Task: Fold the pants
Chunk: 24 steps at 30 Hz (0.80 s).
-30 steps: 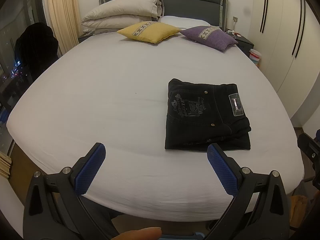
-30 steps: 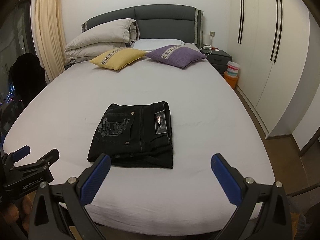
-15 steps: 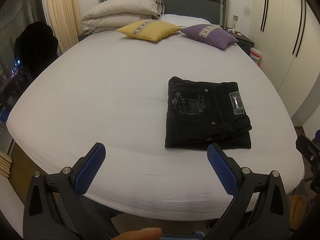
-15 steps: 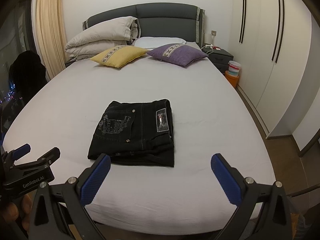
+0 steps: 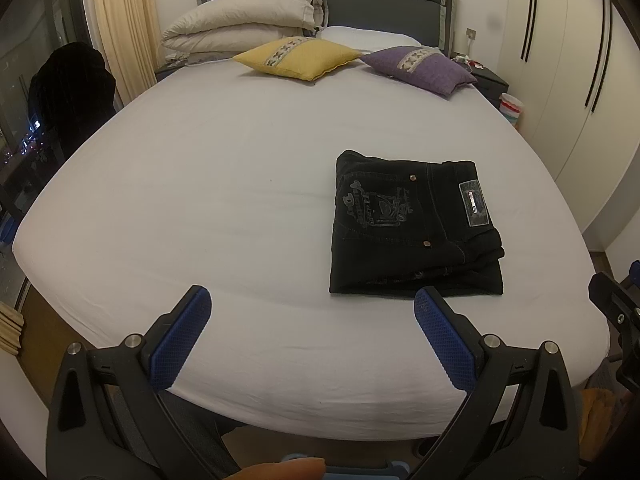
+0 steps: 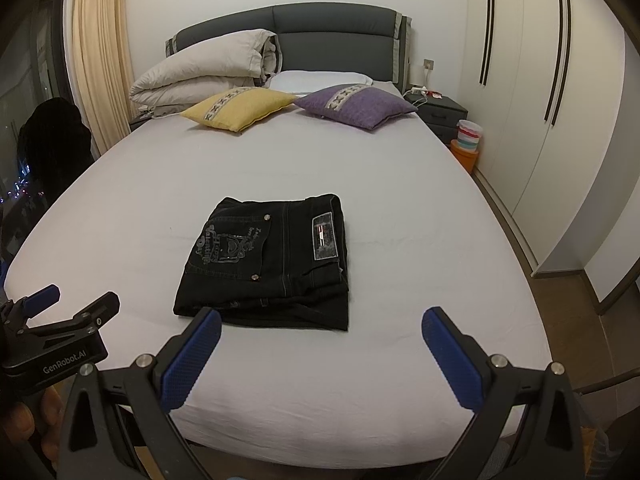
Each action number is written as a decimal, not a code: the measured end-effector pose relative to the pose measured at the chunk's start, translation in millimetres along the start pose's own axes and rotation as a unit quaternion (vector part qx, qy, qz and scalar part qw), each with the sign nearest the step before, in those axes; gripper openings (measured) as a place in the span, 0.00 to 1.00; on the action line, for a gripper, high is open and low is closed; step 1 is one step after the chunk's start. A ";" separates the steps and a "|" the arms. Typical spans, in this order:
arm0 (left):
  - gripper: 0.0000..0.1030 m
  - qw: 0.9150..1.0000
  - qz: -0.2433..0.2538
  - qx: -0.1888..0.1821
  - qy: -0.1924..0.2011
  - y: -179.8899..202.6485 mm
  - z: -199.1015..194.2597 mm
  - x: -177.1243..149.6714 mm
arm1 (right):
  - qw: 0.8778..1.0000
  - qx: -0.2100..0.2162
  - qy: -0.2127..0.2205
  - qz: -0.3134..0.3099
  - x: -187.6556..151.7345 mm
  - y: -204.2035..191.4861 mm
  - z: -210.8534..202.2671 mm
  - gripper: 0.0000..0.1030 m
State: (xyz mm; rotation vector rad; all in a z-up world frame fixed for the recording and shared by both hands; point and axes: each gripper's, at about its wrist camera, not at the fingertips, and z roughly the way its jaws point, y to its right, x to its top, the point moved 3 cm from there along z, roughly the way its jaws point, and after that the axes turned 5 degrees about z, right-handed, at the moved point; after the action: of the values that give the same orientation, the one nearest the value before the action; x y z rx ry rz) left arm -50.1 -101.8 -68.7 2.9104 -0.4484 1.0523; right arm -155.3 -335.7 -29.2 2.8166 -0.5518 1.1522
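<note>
The black pants (image 5: 412,224) lie folded into a compact rectangle on the white bed (image 5: 200,200), back pocket print and label patch facing up. They also show in the right wrist view (image 6: 272,260). My left gripper (image 5: 312,312) is open and empty, held back over the bed's near edge, left of the pants. My right gripper (image 6: 320,328) is open and empty, just short of the pants' near edge. The left gripper also shows in the right wrist view (image 6: 60,320), at the lower left.
A yellow cushion (image 6: 240,108), a purple cushion (image 6: 356,104) and a rolled duvet (image 6: 208,76) lie at the headboard. A nightstand (image 6: 440,112) and stacked tubs (image 6: 468,144) stand on the right, by the wardrobe doors (image 6: 540,80). A dark chair (image 6: 52,140) stands at the left.
Both grippers have drawn back and tilted slightly, so the bed and pants sit a little lower in each view. The pants have not moved.
</note>
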 end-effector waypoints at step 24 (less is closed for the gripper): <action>1.00 1.000 0.002 0.002 -0.006 0.1 4.6 -3.4 | 1.000 0.002 -0.010 -0.003 -9.8 4.0 9.2 1.00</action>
State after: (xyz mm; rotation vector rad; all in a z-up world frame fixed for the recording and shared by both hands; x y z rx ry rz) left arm -49.8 -101.5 -74.4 2.9227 -0.4524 1.0391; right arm -156.9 -338.1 -43.0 2.8339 -0.5414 1.1276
